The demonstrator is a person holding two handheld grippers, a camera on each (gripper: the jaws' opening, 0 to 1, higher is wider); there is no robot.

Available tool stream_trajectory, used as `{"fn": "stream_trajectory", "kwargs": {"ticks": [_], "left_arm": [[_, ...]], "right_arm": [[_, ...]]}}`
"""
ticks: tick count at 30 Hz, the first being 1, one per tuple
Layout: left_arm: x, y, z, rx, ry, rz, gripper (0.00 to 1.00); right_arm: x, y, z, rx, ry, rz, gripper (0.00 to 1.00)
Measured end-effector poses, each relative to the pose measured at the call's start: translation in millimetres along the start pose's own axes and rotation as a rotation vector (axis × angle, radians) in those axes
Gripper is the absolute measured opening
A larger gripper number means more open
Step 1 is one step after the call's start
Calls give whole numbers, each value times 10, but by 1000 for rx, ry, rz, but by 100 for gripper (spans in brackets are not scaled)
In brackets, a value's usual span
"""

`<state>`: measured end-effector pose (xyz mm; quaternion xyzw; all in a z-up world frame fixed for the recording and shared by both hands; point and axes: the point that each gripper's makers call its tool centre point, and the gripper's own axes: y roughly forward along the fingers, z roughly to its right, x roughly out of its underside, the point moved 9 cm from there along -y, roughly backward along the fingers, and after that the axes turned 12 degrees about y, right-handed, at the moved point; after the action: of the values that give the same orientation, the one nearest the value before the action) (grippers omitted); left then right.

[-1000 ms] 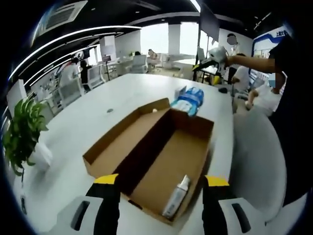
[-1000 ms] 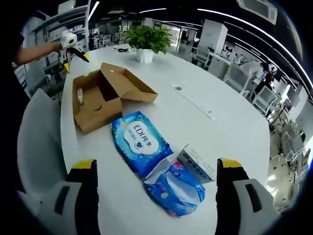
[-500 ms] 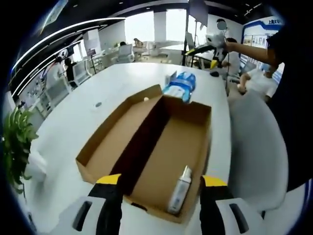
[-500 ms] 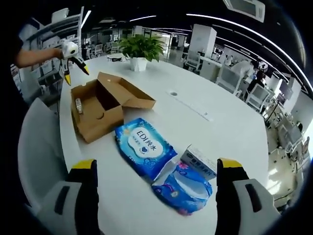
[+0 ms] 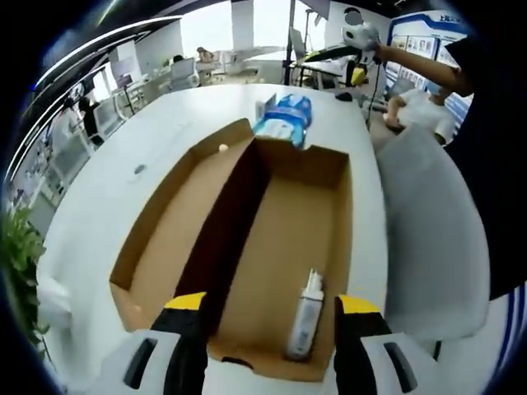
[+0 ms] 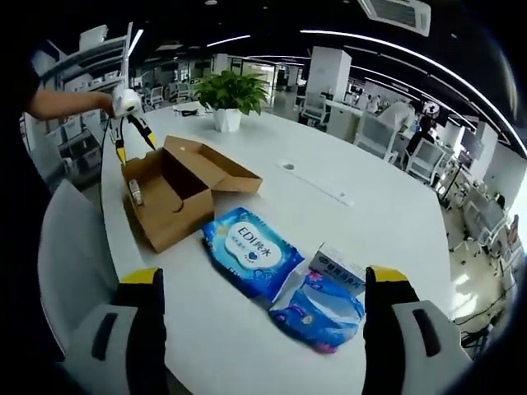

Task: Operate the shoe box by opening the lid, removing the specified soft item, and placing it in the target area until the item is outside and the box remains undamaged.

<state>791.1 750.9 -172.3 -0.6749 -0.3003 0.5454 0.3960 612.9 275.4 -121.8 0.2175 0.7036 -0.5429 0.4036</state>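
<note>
- The shoe box [image 5: 280,247] is seen open at the centre of the left gripper view, its lid [image 5: 177,226] folded out to the left.
- A small white bottle [image 5: 305,317] is seen lying inside, at the lower right.
- The left gripper [image 5: 268,346] is held wide apart over the box's near edge, nothing gripped.
- In the right gripper view, the right gripper [image 6: 263,329] is spread wide and empty above the white table [image 6: 329,189].
- The blue wipes pack [image 6: 251,253] is seen at centre frame, outside the box, beside a second blue pack [image 6: 317,309].
</note>
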Motion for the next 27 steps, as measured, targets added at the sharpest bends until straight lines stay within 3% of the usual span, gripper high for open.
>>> {"fn": "stream_trajectory", "kwargs": {"ticks": [13,27], "left_arm": [[-90,258,-26,100,135,-117,61],[-50,498,-42,240,229,-216,58]], "right_arm": [[45,-177,-181,14,27,26,96],[57,-358,-277,34,32,41,96]]}}
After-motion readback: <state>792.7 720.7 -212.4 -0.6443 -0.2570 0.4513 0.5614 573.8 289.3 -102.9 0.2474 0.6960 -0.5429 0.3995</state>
